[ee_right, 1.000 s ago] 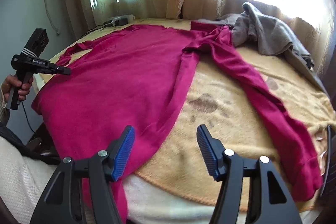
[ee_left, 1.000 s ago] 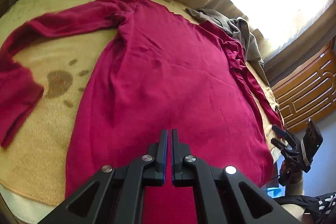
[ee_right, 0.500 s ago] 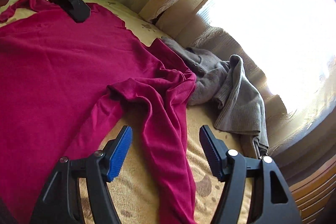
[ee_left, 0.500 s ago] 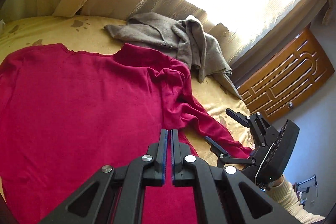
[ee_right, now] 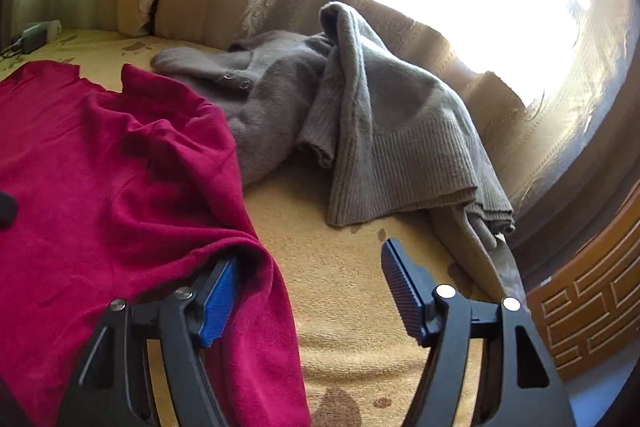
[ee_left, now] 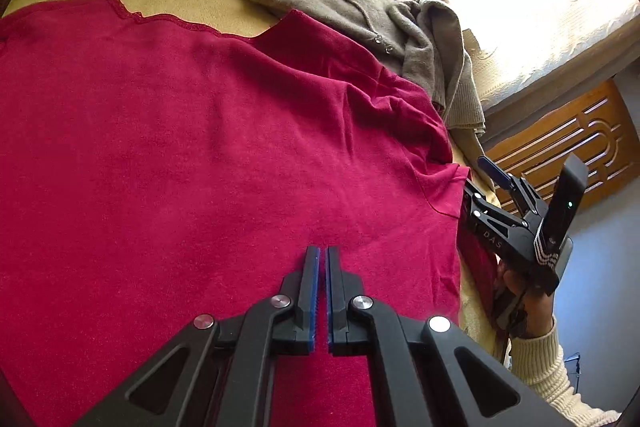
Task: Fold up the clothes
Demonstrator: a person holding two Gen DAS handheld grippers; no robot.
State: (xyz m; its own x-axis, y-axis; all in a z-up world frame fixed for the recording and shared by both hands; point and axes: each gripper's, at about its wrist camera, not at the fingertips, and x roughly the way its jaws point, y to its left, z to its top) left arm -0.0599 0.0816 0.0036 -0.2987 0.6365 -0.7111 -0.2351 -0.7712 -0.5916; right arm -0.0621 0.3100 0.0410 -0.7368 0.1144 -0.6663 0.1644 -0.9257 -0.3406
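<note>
Red top (ee_left: 208, 155) flat on bed (ee_right: 352, 291). L gripper (ee_left: 319, 263) over top, jaws together, empty. R gripper (ee_right: 310, 287) at top's sleeve edge, jaws apart, just been opening; sleeve fold between. Grey cardigan (ee_right: 360, 115) beside top.

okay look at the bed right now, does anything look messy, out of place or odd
Yes. The grey cardigan lies crumpled in a heap beside the spread-out red top, touching its shoulder, not laid flat. The red top's sleeve is bunched and draped over the bed edge. The yellow bedspread has dark blotches, possibly a print.
</note>
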